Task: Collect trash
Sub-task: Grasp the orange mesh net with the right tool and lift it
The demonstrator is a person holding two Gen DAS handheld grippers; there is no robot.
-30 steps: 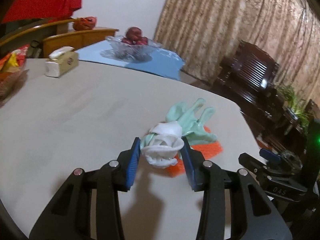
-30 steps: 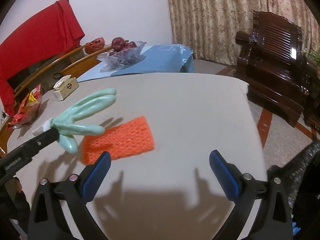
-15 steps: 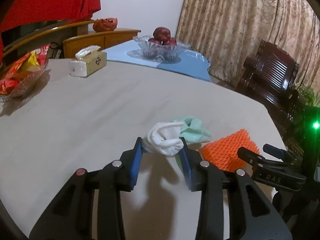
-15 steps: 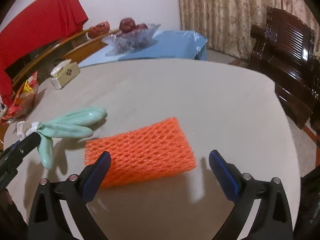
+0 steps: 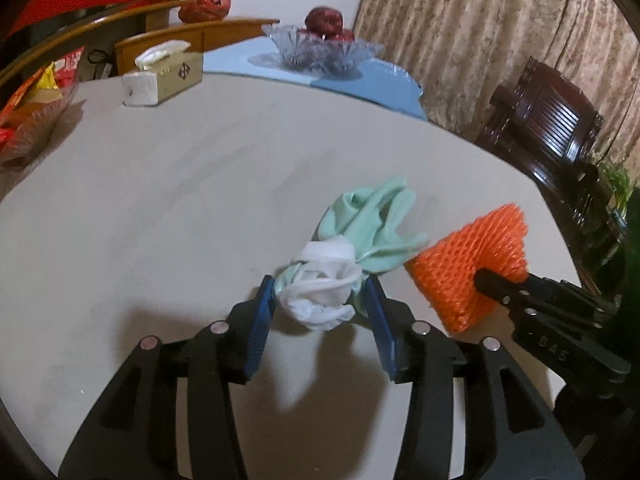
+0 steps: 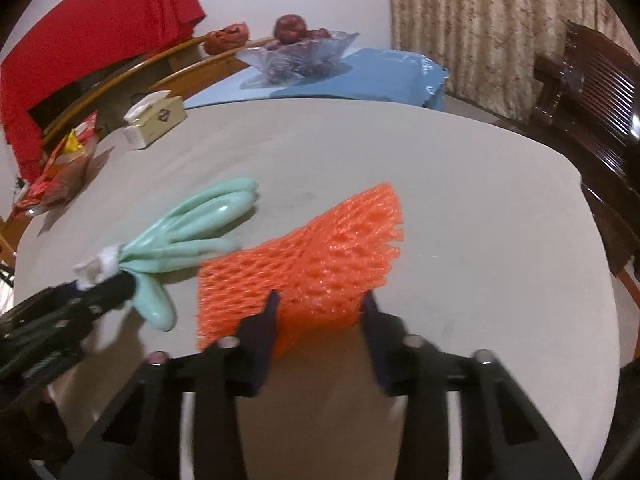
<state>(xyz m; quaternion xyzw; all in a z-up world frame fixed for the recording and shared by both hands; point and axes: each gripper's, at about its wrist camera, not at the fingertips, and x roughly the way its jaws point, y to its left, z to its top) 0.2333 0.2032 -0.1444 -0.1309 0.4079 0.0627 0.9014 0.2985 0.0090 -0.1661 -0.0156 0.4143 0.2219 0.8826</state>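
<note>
Left tongs (image 5: pixel 320 292): clamp crumpled mint-green rubber glove (image 5: pixel 372 220), lifted for disposal.
Right tongs (image 6: pixel 320 312): apparently pinch orange foam net sleeve (image 6: pixel 316 256) off grey surface (image 6: pixel 460 208).

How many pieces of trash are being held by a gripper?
2: the mint-green rubber glove in the left gripper, and the orange foam net in the right gripper.

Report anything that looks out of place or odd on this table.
Two bits of litter stand out, both already gripped: a mint green rubber glove with a white cuff in the left gripper, and an orange foam net in the right gripper. Nothing looks spilled.
</note>
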